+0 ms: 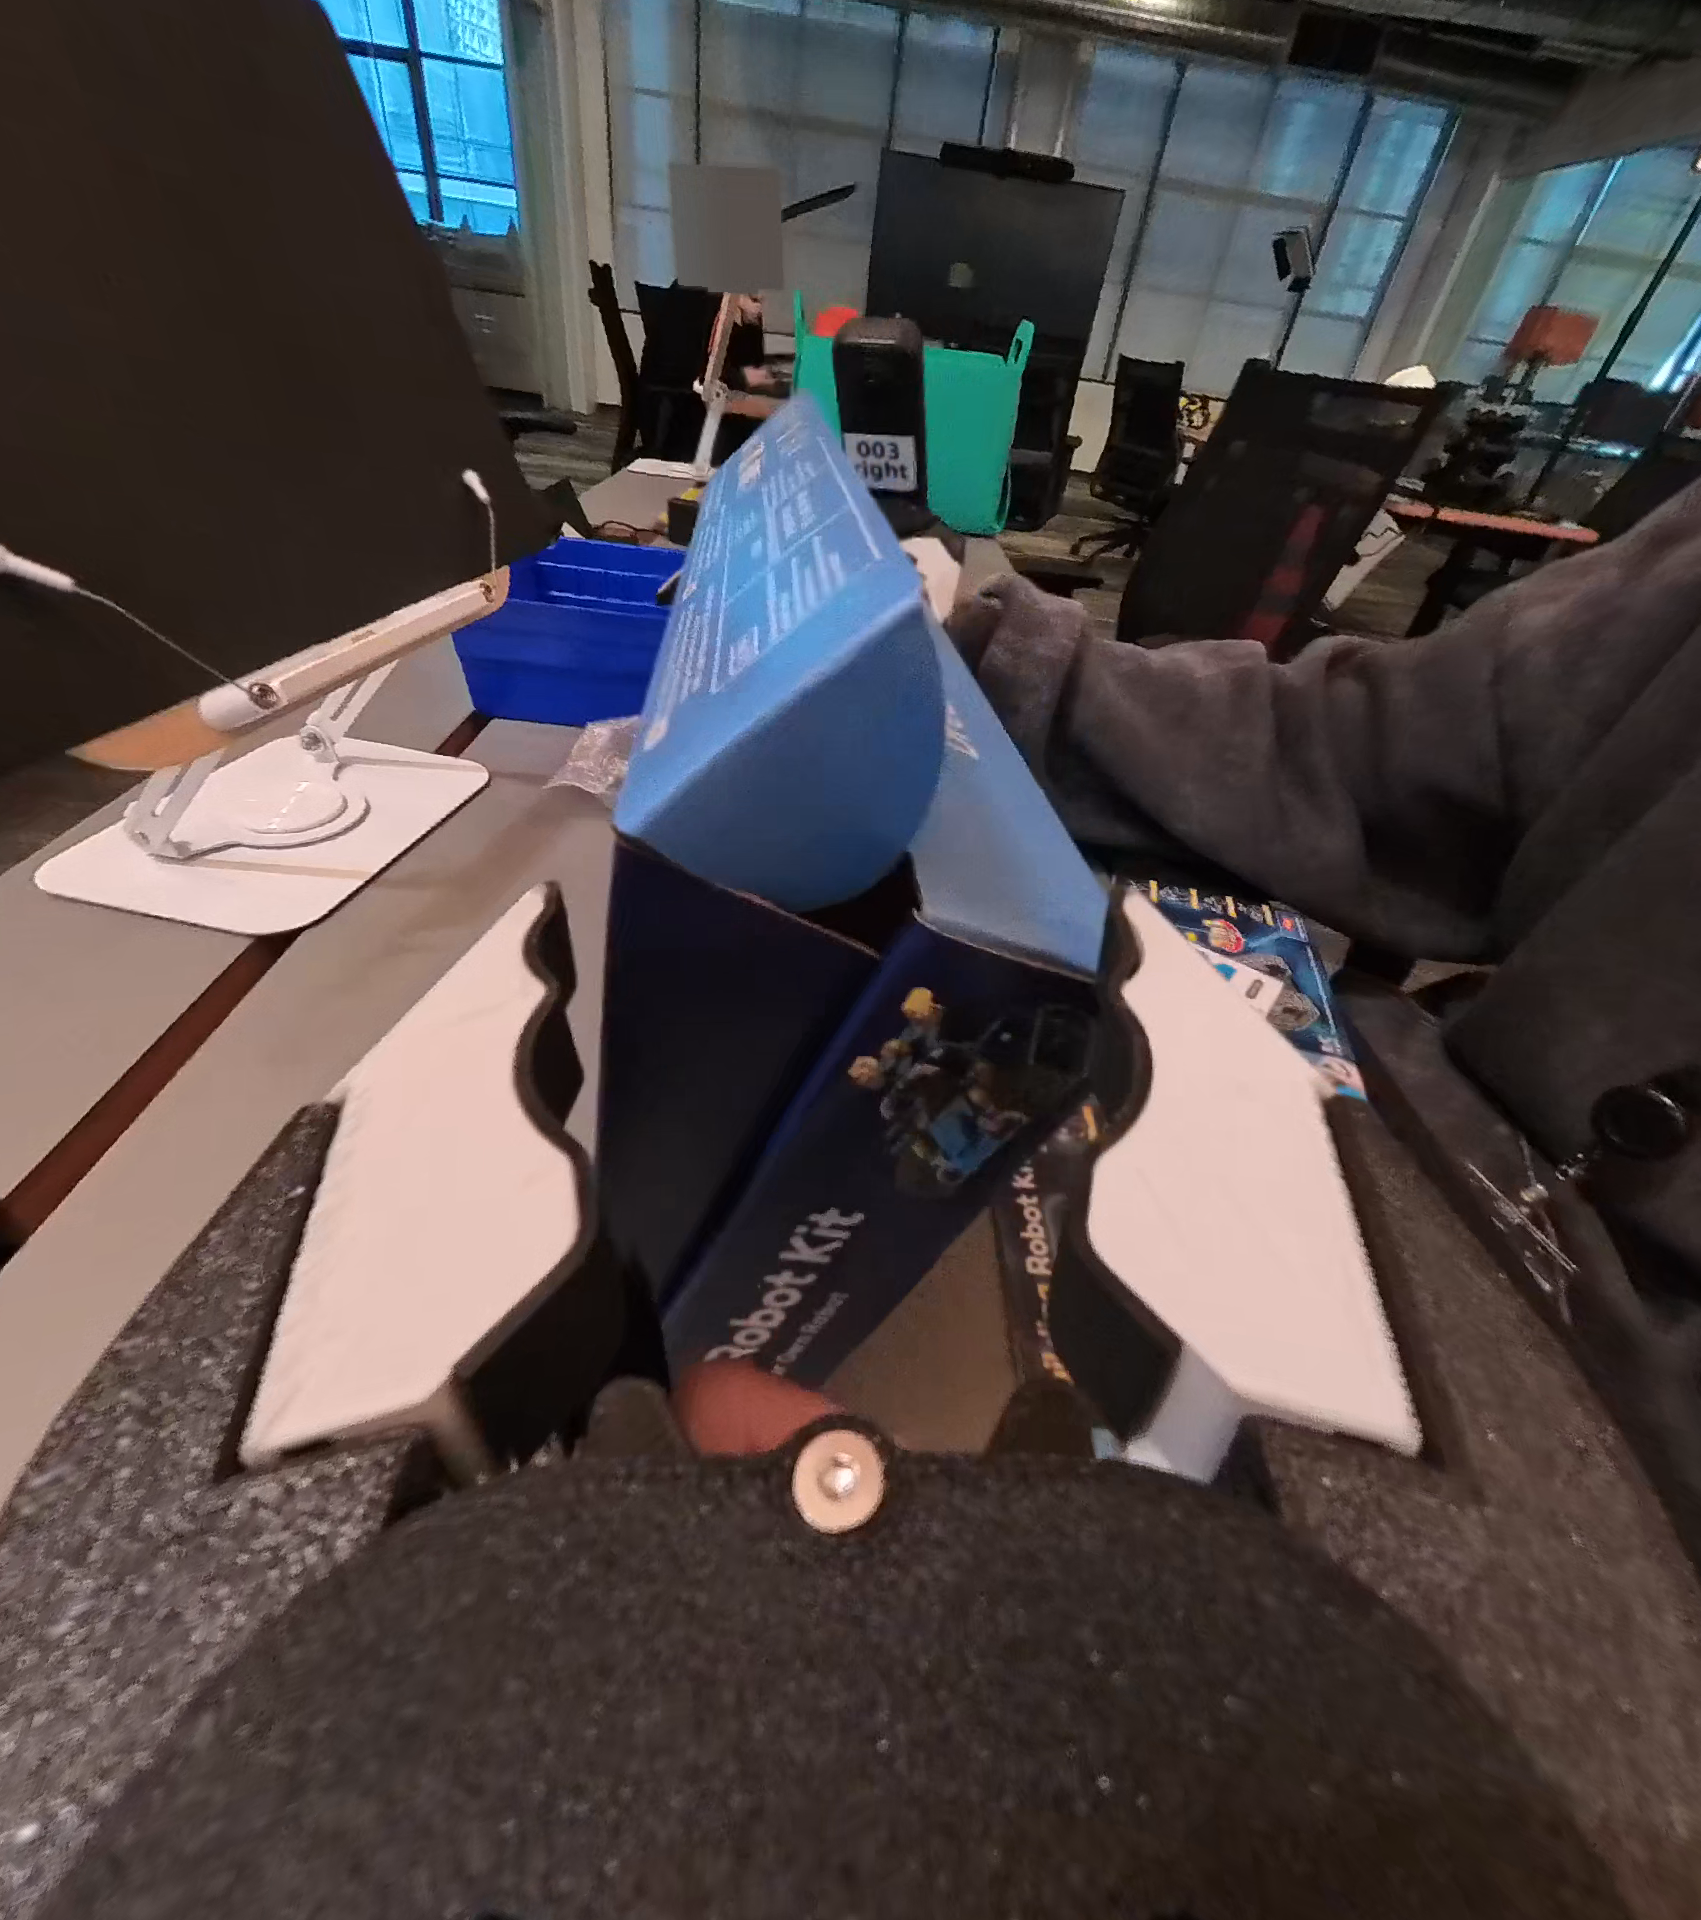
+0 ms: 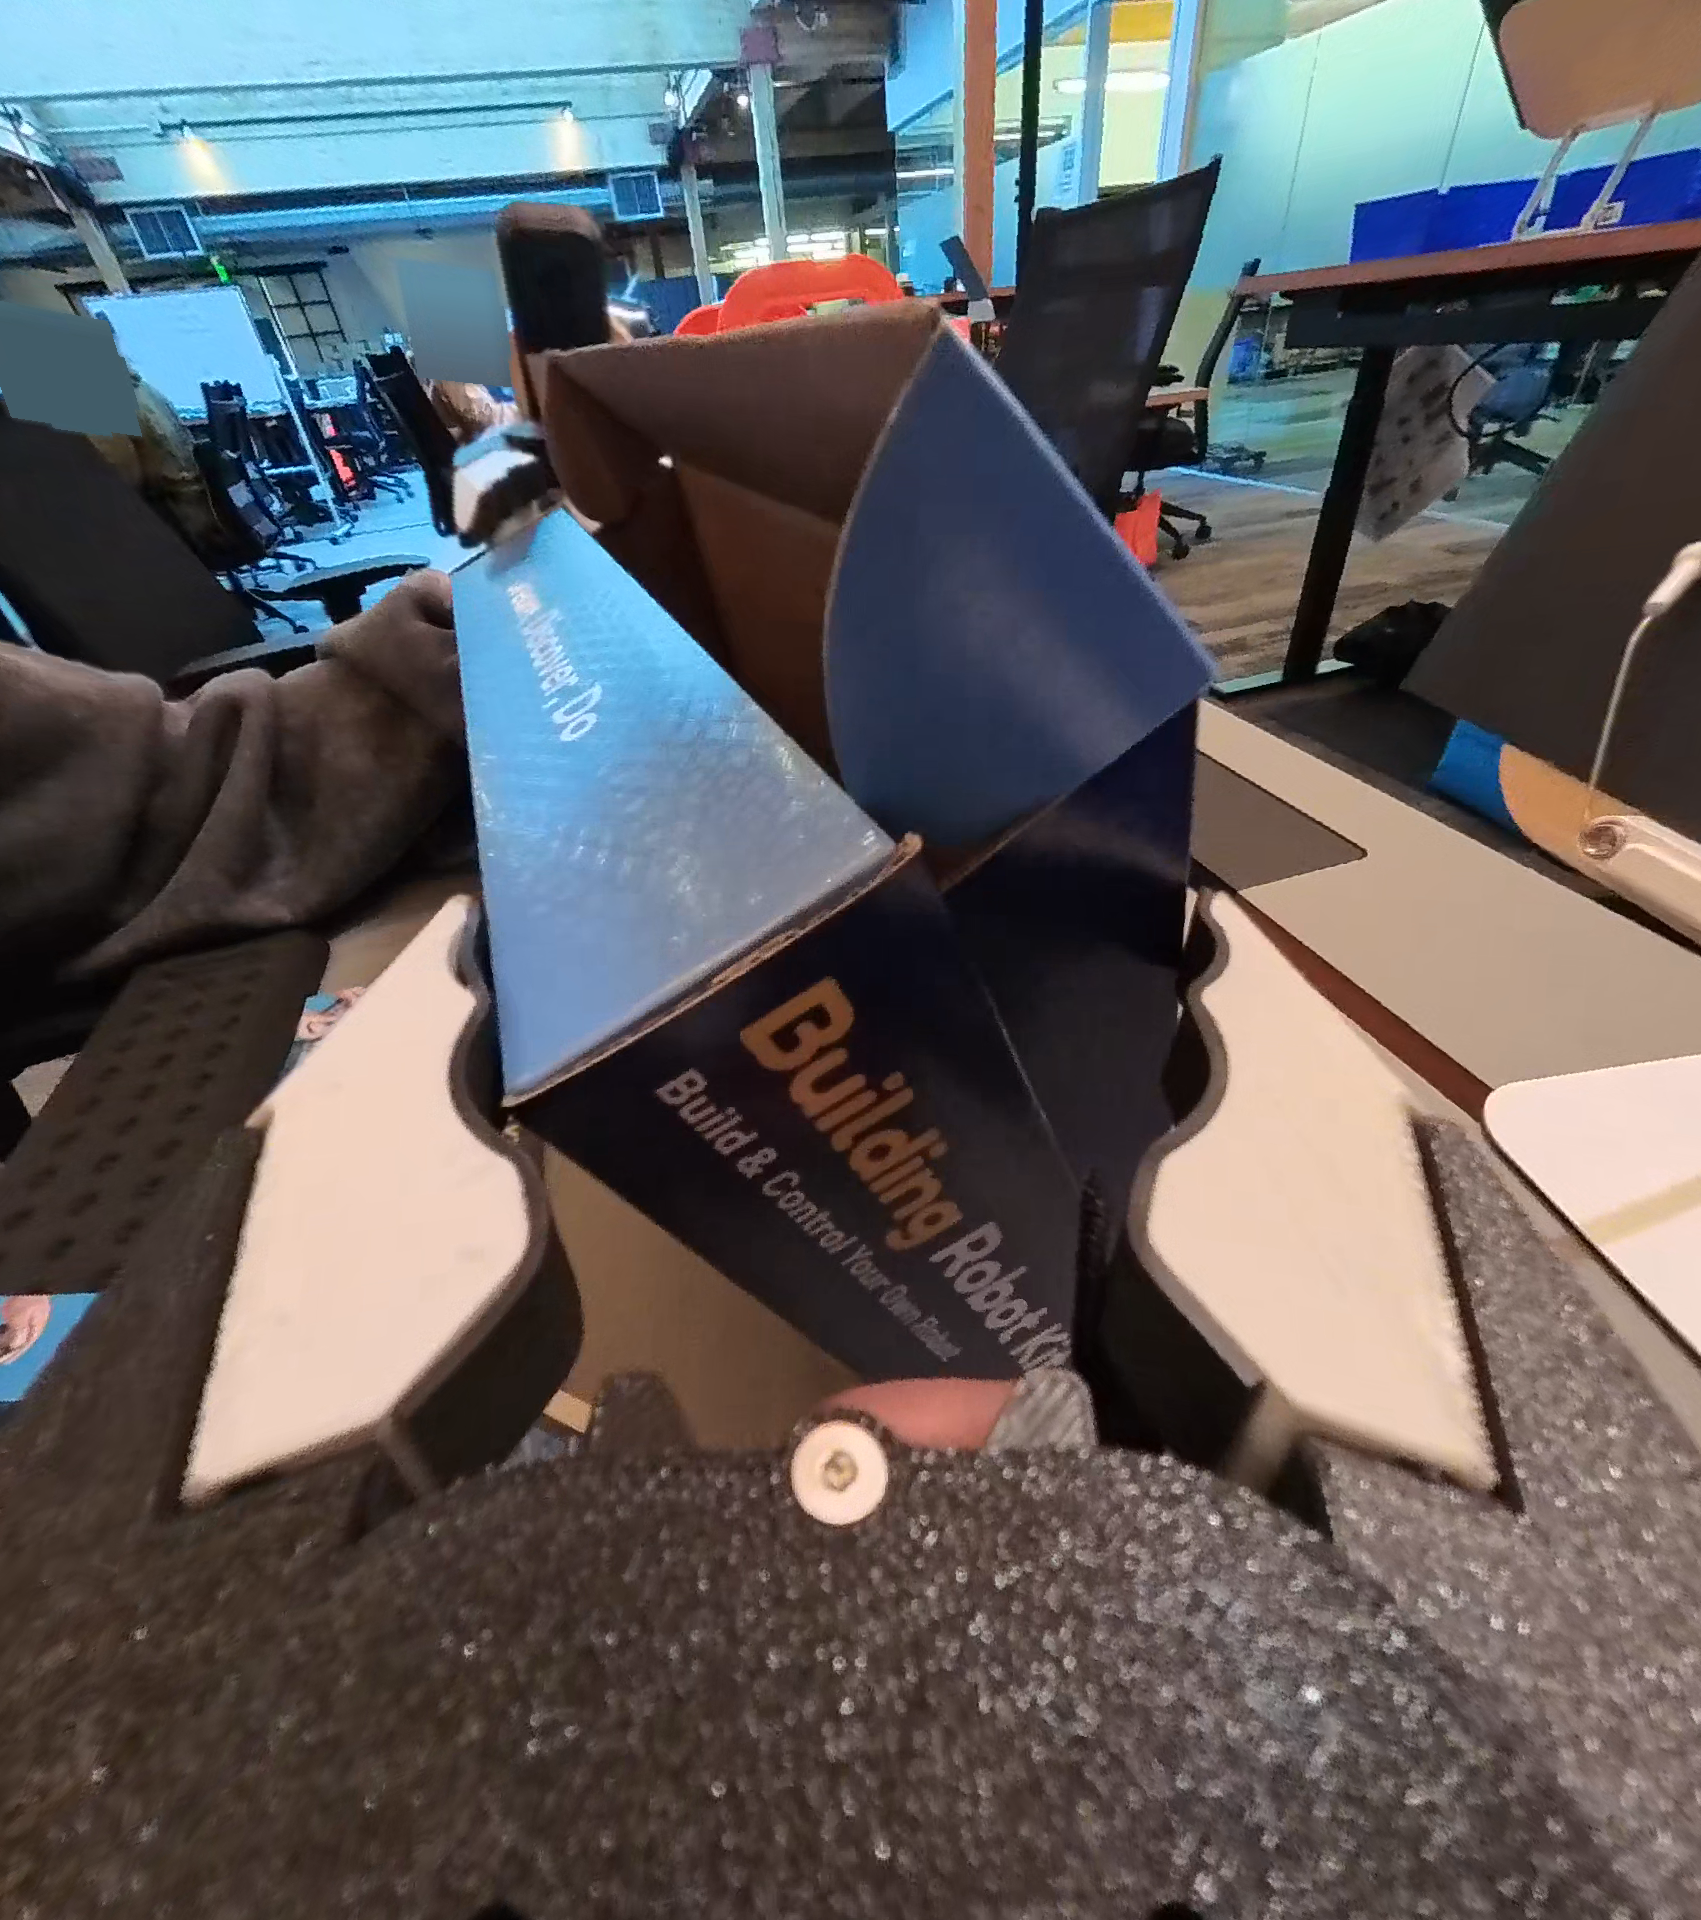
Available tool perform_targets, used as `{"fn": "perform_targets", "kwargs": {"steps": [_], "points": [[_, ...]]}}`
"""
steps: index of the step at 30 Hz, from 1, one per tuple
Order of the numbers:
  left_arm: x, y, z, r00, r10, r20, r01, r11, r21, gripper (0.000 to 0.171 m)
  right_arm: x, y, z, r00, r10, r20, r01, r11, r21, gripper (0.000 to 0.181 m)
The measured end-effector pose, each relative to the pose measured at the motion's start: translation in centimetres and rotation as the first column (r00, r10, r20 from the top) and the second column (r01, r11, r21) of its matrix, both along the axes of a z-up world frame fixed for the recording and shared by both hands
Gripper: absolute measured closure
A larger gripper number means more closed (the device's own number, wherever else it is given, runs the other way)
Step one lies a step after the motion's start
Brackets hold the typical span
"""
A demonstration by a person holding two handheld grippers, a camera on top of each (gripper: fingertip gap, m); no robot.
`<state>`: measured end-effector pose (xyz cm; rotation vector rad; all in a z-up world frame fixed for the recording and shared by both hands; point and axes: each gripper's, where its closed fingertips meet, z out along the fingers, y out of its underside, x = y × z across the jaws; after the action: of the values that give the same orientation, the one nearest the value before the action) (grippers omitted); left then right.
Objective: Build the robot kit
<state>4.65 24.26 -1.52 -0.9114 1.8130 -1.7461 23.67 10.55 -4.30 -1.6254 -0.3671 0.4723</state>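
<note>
A dark blue cardboard box (image 1: 721, 1039) with printed sides is held up between my two grippers, one at each end. My left gripper (image 1: 833, 914) is shut on one end, its white fingers (image 1: 430, 1195) against the box sides. A light blue rounded flap (image 1: 784, 727) stands open above it. My right gripper (image 2: 835, 920) is shut on the other end of the box (image 2: 669, 790), where a rounded blue flap (image 2: 981, 644) stands open and shows the brown inside. Each view shows the other gripper at the box's far end, in the left wrist view (image 1: 877, 405) and in the right wrist view (image 2: 513, 488).
A person's grey sleeve (image 1: 1345, 727) lies beside the box. A printed leaflet (image 1: 1241, 977) lies on the grey table under it. A blue bin (image 1: 565, 634) and a white stand (image 1: 254, 831) holding a black board are to the left. Office chairs and desks stand behind.
</note>
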Motion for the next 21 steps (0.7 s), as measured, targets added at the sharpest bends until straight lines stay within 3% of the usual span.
{"fn": "perform_targets", "kwargs": {"steps": [5, 8, 11, 14, 18, 21], "points": [[-0.1, -0.6, -1.0, 0.999, 0.025, -0.034, -0.024, 0.999, 0.024, 0.054, 0.8, 0.4, -0.1, 1.0, 0.006, -0.005, -0.006, 0.999, -0.052, 0.055], [0.7, 0.6, -0.4, 0.995, 0.095, -0.009, -0.095, 0.995, 0.013, 0.06, 2.2, 1.2, 0.0, 0.998, -0.027, -0.048, 0.022, 0.993, -0.112, 0.06], [0.2, 0.9, 0.4, 0.998, 0.058, 0.012, -0.057, 0.997, -0.05, 0.049, 3.0, 1.9, -0.1, 0.996, -0.035, -0.086, 0.023, 0.99, -0.136, 0.06], [1.2, 0.6, -1.4, 0.995, 0.092, -0.025, -0.091, 0.995, 0.036, 0.037, 3.6, 2.5, -0.1, 0.994, -0.046, -0.099, 0.029, 0.986, -0.164, 0.061], [1.9, 1.6, -0.7, 0.996, 0.085, -0.021, -0.087, 0.99, -0.112, 0.039, 4.2, 3.2, -0.2, 0.987, -0.069, -0.148, 0.043, 0.985, -0.17, 0.063], [3.9, 1.2, -3.4, 0.988, 0.15, -0.049, -0.149, 0.989, 0.012, 0.04, 4.6, 3.6, -0.4, 0.979, -0.088, -0.183, 0.051, 0.979, -0.197, 0.063]]}}
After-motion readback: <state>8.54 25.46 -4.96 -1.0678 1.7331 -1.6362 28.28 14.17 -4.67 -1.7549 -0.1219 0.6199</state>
